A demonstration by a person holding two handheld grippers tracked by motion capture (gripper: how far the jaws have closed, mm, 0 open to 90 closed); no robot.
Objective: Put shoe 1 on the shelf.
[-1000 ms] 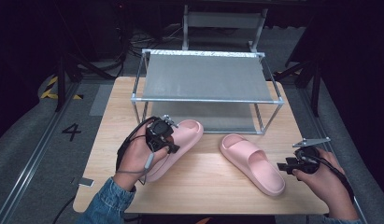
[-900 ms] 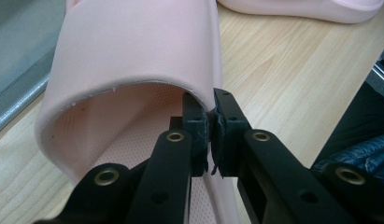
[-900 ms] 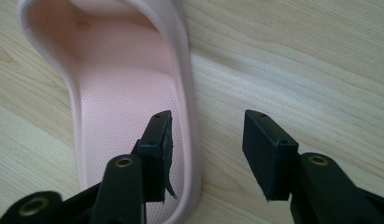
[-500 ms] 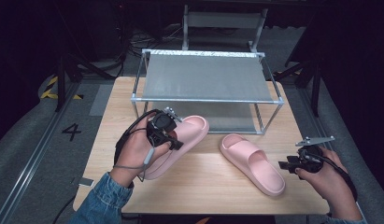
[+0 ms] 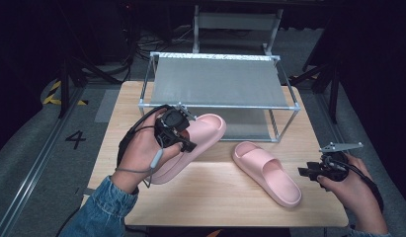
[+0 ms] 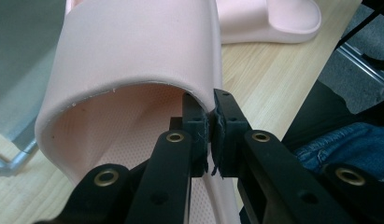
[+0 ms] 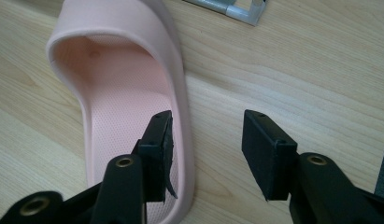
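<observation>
The left gripper is lifting its pink slipper higher off the tabletop than a second ago, jaws clamped on the strap edge, heading, I'd judge, for the metal rack. The second slipper is lying flat; the right gripper is waiting beside it, jaws apart and empty.

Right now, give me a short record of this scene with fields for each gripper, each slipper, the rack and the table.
left gripper: shut on the strap edge of the left slipper, held in the person's left hand
left slipper: pink, toe end raised toward the rack
right gripper: open, jaws astride the side wall of the right slipper, not pressing
right slipper: pink, lying flat on the table
rack: metal frame, two grey shelves, at the table's far side
table: light wood
</observation>
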